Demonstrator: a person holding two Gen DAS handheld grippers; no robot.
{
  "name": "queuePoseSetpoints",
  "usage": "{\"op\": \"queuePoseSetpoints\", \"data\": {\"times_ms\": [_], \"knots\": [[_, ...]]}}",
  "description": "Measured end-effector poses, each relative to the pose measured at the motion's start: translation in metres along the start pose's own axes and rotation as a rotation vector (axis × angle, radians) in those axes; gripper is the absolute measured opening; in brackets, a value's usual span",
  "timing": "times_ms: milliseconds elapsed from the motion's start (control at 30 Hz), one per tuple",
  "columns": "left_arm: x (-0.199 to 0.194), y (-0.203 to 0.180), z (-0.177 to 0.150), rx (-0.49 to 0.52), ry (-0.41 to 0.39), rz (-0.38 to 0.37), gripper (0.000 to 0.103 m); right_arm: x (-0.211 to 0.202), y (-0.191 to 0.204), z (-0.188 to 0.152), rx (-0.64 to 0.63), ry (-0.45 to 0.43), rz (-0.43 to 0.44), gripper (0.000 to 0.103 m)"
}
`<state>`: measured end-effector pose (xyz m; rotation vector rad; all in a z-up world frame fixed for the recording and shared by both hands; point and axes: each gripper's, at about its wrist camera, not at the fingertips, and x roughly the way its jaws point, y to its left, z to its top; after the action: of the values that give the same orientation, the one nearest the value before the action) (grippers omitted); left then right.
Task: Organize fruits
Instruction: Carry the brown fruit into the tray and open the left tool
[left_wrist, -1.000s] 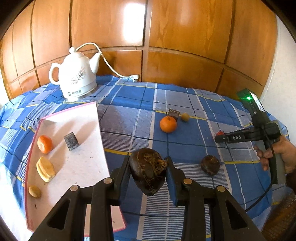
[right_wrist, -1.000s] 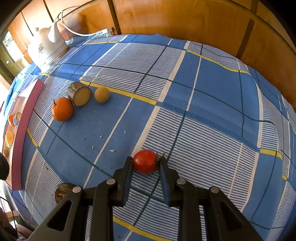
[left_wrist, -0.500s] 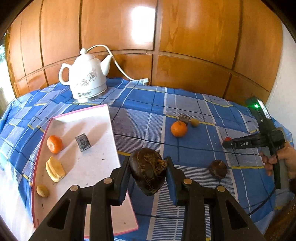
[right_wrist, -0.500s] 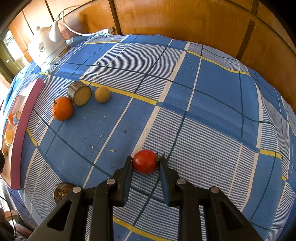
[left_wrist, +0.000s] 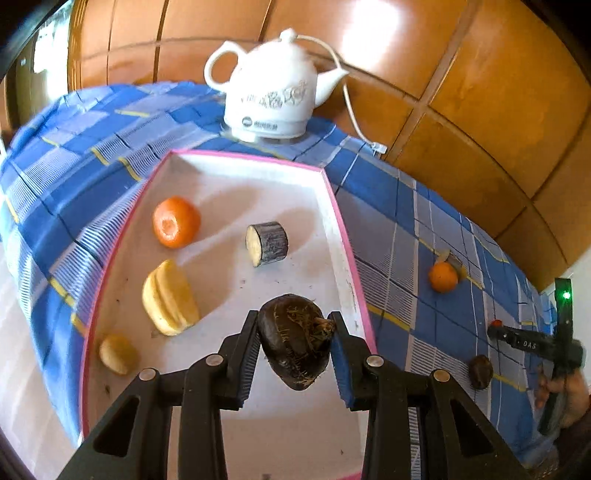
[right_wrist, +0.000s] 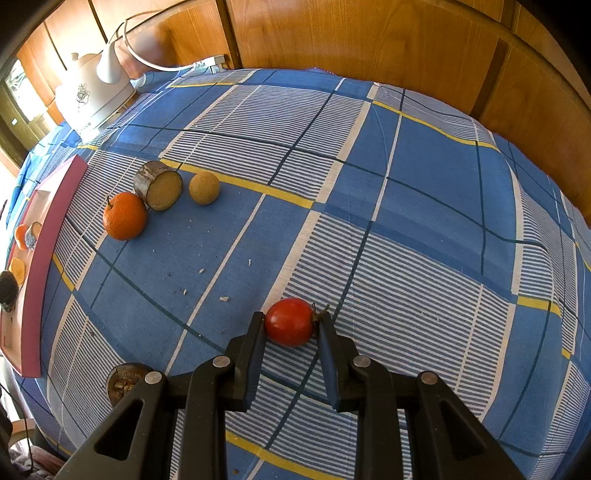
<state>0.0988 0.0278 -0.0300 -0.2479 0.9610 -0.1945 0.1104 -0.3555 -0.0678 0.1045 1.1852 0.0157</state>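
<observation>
Swinging in from over the cloth, the left gripper (left_wrist: 294, 345) is now hovering above the pink-rimmed tray (left_wrist: 349, 251), clamping a dark fibrous fruit (left_wrist: 294, 341) for sorting there. Away from the tray, the right gripper (right_wrist: 291, 326) is pinching the tomato (right_wrist: 289, 322), waiting.

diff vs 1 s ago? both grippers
The left gripper, still shut on the dark brown fruit, has swung from over the blue cloth to above the pink-rimmed tray and rolled. Nothing grasped or released. The right gripper stayed put, still clamped on the red tomato on the cloth.
</observation>
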Motion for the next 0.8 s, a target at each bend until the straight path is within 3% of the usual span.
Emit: {"op": "queuePoseSetpoints", "data": {"times_ms": [167, 567, 800], "knots": [[0.004, 0.000, 0.002, 0.001, -0.028, 0.021, 0.054, 0.000, -0.001, 0.000, 0.002, 0.000, 0.002, 0.028], [-0.031, 0.009, -0.013, 0.060, -0.144, 0.186, 0.054, 0.001, 0.000, 0.000, 0.001, -0.001, -0.001, 0.028], [-0.046, 0.010, -0.016, 0.079, -0.179, 0.208, 0.056, 0.001, 0.000, 0.000, -0.003, -0.006, -0.010, 0.028]]}}
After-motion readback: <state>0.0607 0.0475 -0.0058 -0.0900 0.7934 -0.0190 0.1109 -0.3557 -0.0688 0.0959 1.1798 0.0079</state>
